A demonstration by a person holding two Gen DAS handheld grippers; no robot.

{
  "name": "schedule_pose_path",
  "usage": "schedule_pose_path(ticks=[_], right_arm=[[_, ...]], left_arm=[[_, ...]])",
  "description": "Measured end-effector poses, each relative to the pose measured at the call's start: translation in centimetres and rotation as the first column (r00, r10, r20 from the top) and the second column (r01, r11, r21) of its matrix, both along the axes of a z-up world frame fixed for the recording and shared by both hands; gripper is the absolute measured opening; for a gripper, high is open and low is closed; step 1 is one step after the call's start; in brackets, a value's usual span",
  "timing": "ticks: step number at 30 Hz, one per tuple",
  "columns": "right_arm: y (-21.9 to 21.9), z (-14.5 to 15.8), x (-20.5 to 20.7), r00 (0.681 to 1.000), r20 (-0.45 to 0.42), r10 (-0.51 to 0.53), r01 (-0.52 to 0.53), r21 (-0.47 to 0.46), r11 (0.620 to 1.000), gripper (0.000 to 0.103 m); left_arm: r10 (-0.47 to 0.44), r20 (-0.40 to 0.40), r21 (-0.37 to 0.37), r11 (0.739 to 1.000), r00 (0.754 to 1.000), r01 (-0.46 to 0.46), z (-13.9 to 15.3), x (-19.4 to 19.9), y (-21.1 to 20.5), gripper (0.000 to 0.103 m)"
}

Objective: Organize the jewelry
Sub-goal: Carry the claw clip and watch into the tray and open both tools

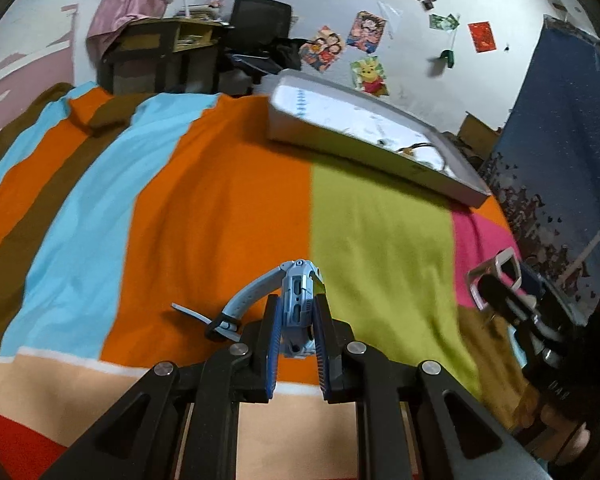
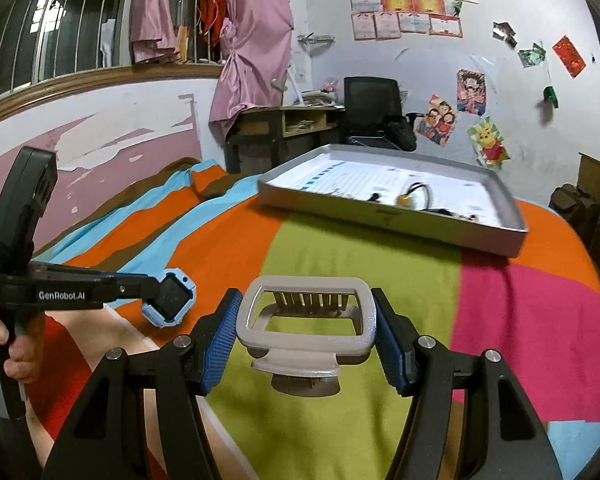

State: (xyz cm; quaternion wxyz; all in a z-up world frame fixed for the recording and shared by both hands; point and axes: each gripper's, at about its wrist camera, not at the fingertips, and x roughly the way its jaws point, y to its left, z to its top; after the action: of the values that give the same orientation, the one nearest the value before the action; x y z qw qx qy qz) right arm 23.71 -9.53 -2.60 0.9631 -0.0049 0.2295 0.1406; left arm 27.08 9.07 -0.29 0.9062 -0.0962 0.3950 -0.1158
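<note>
White lettering reading "GenRobot.AI" runs along the black body of the left gripper (image 2: 156,294), which a hand (image 2: 8,344) grips at the far left of the right wrist view; its jaws are narrowed onto a light blue watch (image 1: 298,308), clamped across the case with the blue strap curving off to the left, above the bed's striped blanket (image 1: 220,208). To the right of the watch, the right gripper (image 2: 306,328) has its blue-padded jaws pressed against both sides of a pale grey hair clip (image 2: 306,322), a rectangular frame with a row of comb teeth inside, held over the lime-green stripe. Beyond the clip and to its right, a shallow grey tray (image 2: 392,222) lies on the blanket, lined with white printed paper; the print is too small to read. In the tray lie a black cord loop with an amber bead (image 2: 406,199) and some small dark pieces I cannot make out. Behind the tray stand a wooden desk (image 2: 276,120) and a black office chair (image 2: 372,100) against a white wall with cartoon posters and certificates; pink curtains (image 2: 252,40) hang over a barred window left of the desk.
</note>
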Motion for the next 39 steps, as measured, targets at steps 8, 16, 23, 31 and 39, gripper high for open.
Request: schedule_pose_path(ticks=[8, 16, 23, 31, 39], right_arm=[[-3.7, 1.1, 1.0, 0.998, 0.018, -0.053, 0.053, 0.031, 0.998, 0.058], [-5.5, 0.6, 4.2, 0.997, 0.002, -0.078, 0.078, 0.027, 0.997, 0.058], [-5.9, 0.4, 5.3, 0.997, 0.016, -0.082, 0.082, 0.027, 0.996, 0.058], [-7.8, 4.9, 9.4, 0.986, 0.103, -0.129, 0.126, 0.034, 0.991, 0.058], [-9.8, 5.2, 15.8, 0.981, 0.049, -0.19, 0.187, 0.059, 0.981, 0.058]], left_arm=[[-0.034, 0.028, -0.054, 0.998, 0.999, 0.035, 2.1, 2.6, -3.5, 0.014], [-0.07, 0.01, -0.025, 0.997, 0.998, 0.07, 1.1, 5.4, -6.2, 0.014], [-0.067, 0.044, -0.057, 0.996, 0.997, 0.07, 2.2, 5.5, -6.0, 0.014], [-0.064, 0.142, -0.061, 0.995, 0.988, 0.074, 7.5, 9.2, -7.1, 0.014], [-0.063, 0.221, -0.026, 0.997, 0.973, 0.071, 10.4, 15.7, -10.1, 0.012]])
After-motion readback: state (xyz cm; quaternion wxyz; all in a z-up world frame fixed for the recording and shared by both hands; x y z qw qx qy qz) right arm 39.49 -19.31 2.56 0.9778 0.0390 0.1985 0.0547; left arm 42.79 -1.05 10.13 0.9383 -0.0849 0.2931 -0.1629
